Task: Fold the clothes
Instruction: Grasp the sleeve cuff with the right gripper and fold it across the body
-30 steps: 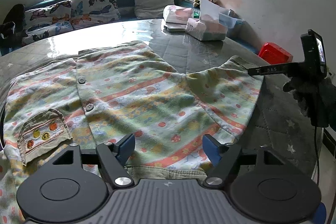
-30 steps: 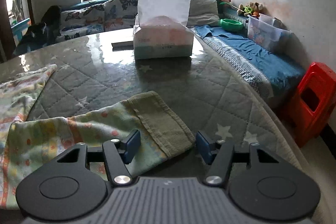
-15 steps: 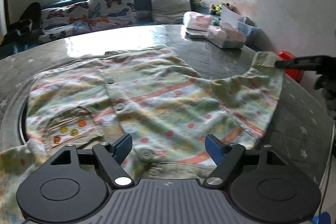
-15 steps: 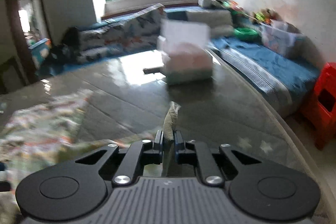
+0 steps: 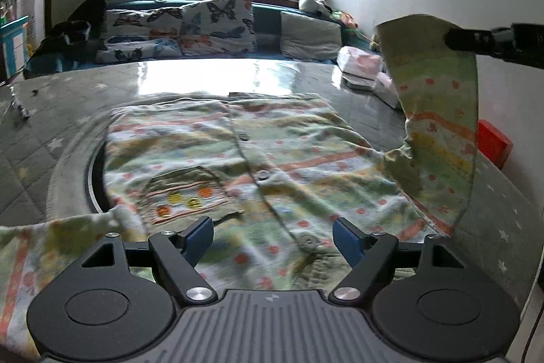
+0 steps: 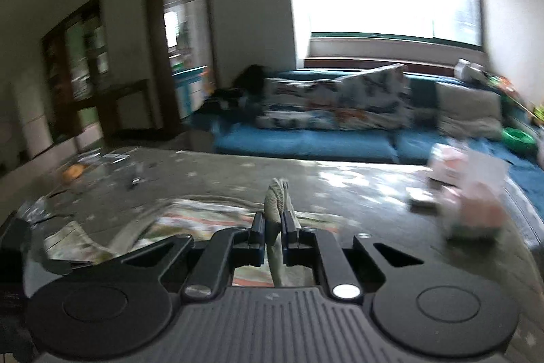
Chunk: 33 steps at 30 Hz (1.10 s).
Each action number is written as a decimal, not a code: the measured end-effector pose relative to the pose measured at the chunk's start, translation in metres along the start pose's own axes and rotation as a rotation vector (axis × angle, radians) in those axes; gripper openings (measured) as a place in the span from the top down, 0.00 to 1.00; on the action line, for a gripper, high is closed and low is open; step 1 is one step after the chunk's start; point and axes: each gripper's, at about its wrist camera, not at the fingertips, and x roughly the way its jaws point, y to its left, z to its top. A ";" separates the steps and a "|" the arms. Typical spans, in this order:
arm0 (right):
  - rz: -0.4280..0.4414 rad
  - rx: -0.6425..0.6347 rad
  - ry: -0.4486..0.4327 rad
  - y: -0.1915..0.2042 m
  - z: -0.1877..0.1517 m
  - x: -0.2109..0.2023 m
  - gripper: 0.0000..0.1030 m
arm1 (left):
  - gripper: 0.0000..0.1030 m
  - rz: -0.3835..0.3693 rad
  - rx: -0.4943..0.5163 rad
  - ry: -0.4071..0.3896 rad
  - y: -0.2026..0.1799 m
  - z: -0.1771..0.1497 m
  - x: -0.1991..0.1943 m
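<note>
We take the shirt (image 5: 258, 165) as our landmark: it lies buttoned-side up on the quilted table (image 5: 51, 131), its pocket (image 5: 185, 193) on the left half, its right sleeve (image 5: 438, 111) lifted clear of the table.

Risks, as we judge them: the left sleeve (image 5: 44, 244), draped loose at the shirt's near-left corner, could snag our left gripper if we drop in carelessly. On the right, the hold looks thin, only a narrow fold of cuff, so a quick swing across could let the sleeve slip out and land crooked; dragging it could also pull the whole shirt askew.

Our left gripper (image 5: 273, 238) hovers over the shirt's near hem, jaws spread wide, gripping nothing. Our right gripper (image 6: 273, 235) is clamped tight on the sleeve's cuff (image 6: 277, 199).
</note>
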 end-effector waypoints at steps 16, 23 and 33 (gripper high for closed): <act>0.207 -0.152 0.153 0.106 -0.012 0.073 0.88 | 0.21 0.039 -0.076 -0.052 0.033 -0.006 -0.029; 0.219 -0.156 0.150 0.099 -0.009 0.065 0.79 | 0.21 0.048 -0.075 -0.053 0.034 -0.004 -0.032; 0.036 -0.168 0.288 0.033 -0.039 0.058 0.79 | 0.29 0.040 -0.061 -0.043 0.027 -0.002 -0.028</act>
